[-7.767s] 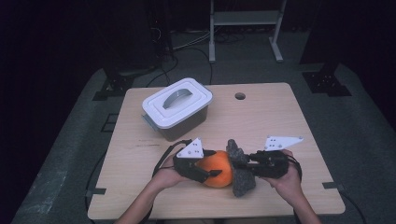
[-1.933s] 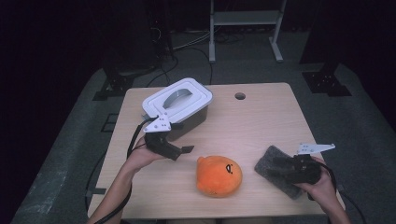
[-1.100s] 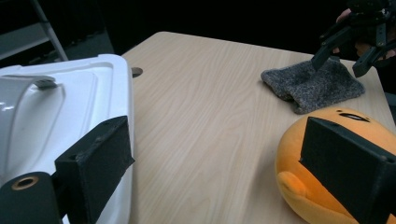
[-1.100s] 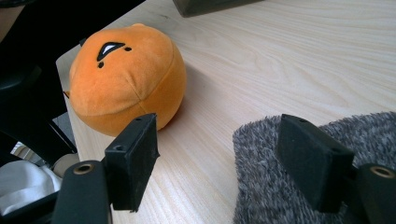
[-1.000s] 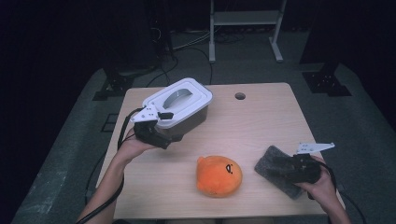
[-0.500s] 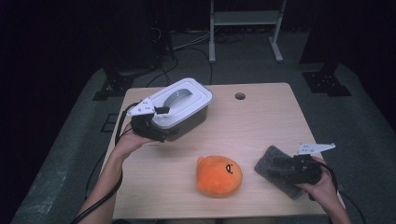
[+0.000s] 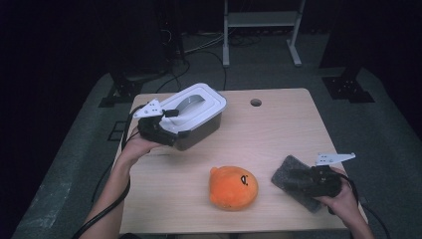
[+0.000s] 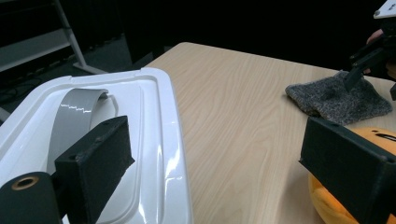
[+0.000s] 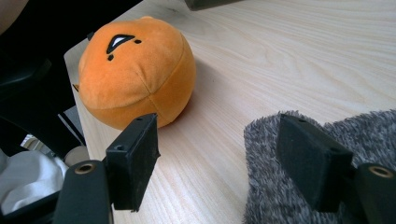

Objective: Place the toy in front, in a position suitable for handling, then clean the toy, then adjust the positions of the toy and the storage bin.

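A dark storage box with a white lid [image 7: 196, 107] and a grey handle [image 8: 74, 116] stands at the table's back left. My left gripper [image 7: 166, 130] is open at the box's near-left corner. One jaw hangs over the lid [image 8: 149, 116] and the other is out over the table. An orange plush [image 7: 233, 187] lies front centre. A grey woolly cloth [image 7: 293, 181] lies front right. My right gripper [image 7: 301, 180] is open there, with one jaw resting on the cloth [image 9: 266, 196] and the plush [image 9: 135, 70] just beyond the other.
The wooden table [image 7: 278, 129] has a small round hole [image 7: 256, 102] near its back edge. A metal stand [image 7: 259, 30] and cables are on the dark floor behind. Bare wood lies between the box and the cloth.
My left gripper has moved from the table's left middle up and back to the box's lid corner. The right gripper has stayed on the grey cloth; the plush has not moved.
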`<action>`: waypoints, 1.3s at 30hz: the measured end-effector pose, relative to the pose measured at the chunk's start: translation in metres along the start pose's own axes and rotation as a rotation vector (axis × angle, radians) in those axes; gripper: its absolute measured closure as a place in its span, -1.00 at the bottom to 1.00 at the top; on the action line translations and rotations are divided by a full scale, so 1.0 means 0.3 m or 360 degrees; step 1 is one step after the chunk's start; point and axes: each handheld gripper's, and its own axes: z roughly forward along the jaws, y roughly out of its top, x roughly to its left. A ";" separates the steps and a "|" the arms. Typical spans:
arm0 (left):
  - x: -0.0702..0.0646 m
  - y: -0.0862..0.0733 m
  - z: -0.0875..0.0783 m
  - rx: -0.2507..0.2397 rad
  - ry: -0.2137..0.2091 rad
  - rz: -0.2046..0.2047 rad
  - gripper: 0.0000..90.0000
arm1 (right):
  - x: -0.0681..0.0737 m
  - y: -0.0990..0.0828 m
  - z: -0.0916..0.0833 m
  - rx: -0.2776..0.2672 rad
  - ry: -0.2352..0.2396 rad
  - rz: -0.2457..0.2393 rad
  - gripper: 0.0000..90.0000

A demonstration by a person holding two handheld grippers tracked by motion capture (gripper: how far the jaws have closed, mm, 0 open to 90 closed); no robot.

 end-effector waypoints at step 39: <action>0.159 0.005 0.062 -0.0044 0.0087 -0.0049 -0.82 | -0.005 -0.002 0.010 0.0018 0.0011 0.0016 -0.36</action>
